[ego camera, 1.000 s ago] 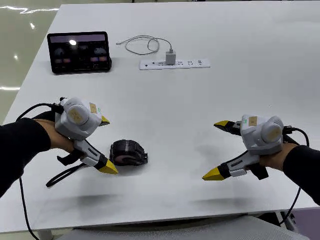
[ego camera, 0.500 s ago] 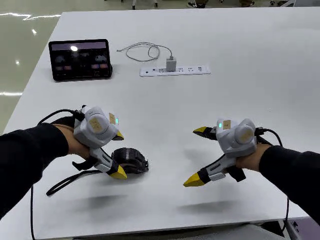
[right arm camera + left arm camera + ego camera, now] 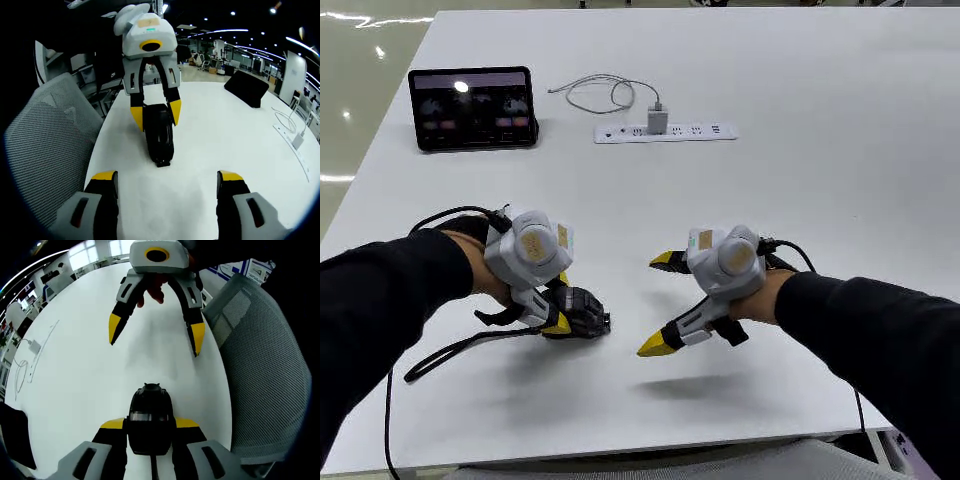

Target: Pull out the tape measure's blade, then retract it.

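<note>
Barely started: the left gripper [image 3: 561,302] had its fingers pressed on both sides of the tape [image 3: 582,312], which sat on the bench [image 3: 800,150] near the front edge. No blade was out. The right gripper [image 3: 655,304] hovered near, fingers wide apart, facing the tape. Pull and retract both looked left to do. The bench was plain white, with a tablet [image 3: 472,105], power strip [image 3: 665,130] and cable [image 3: 600,90] far back. A mesh chair [image 3: 260,365] stood by, in a big lit hall.

Legible text: none | tablet [image 3: 472,106] screen: blurred, nothing could be read; power strip [image 3: 665,131]: markings too small; tape measure [image 3: 150,415]: no brand or number was legible
</note>
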Tool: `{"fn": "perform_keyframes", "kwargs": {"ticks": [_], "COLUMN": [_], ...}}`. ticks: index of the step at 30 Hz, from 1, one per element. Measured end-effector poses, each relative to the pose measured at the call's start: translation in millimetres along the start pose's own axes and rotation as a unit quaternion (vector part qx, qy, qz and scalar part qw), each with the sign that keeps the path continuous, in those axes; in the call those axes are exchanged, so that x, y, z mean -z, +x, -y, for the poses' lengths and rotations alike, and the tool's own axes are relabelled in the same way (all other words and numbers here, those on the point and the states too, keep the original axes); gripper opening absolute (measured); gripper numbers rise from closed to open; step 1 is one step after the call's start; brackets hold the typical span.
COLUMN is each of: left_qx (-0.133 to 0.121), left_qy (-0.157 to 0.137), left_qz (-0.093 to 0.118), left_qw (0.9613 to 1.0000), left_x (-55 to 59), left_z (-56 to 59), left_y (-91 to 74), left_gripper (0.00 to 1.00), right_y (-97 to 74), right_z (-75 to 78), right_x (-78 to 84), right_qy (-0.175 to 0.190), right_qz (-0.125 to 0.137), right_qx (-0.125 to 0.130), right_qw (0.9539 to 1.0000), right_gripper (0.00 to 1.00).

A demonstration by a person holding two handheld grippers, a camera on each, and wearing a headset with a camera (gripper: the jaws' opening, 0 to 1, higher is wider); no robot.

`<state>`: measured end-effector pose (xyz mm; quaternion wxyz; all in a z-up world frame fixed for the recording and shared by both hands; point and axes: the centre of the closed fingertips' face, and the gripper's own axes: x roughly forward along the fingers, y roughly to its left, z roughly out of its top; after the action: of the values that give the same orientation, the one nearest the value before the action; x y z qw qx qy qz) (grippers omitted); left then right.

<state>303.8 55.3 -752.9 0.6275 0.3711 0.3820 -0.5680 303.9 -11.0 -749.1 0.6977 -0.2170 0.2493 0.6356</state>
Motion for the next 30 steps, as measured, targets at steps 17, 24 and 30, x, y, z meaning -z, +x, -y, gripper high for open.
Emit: {"fn": "perform_keyframes", "kwargs": {"ticks": [17,24,30], "left_qx": [-0.005,-0.003,-0.003], "left_qy": [-0.006,-0.008,-0.013], "left_qz": [0.007,0.009,0.009], "left_qw": [0.9999,0.9999,0.9999], "left_x": [-1.3,-1.3,-0.5], "left_z": [2.0,3.1,3.0], "left_y": [-0.5,-0.1,0.3], "left_gripper": [0.30,0.30,0.30], "right_y": [45.5,49.6,52.7], "right_z": [-10.9,-6.1,-7.7], "right_x": [4.2,3.5,3.9], "right_qy": [-0.051,-0.043,-0.066], "right_qz": [-0.046,-0.053,-0.067], "right_qx": [-0.014,-0.024,-0.041], "right_qw": [0.9975,0.9974,0.9948], "right_gripper": [0.22,0.12,0.10]}}
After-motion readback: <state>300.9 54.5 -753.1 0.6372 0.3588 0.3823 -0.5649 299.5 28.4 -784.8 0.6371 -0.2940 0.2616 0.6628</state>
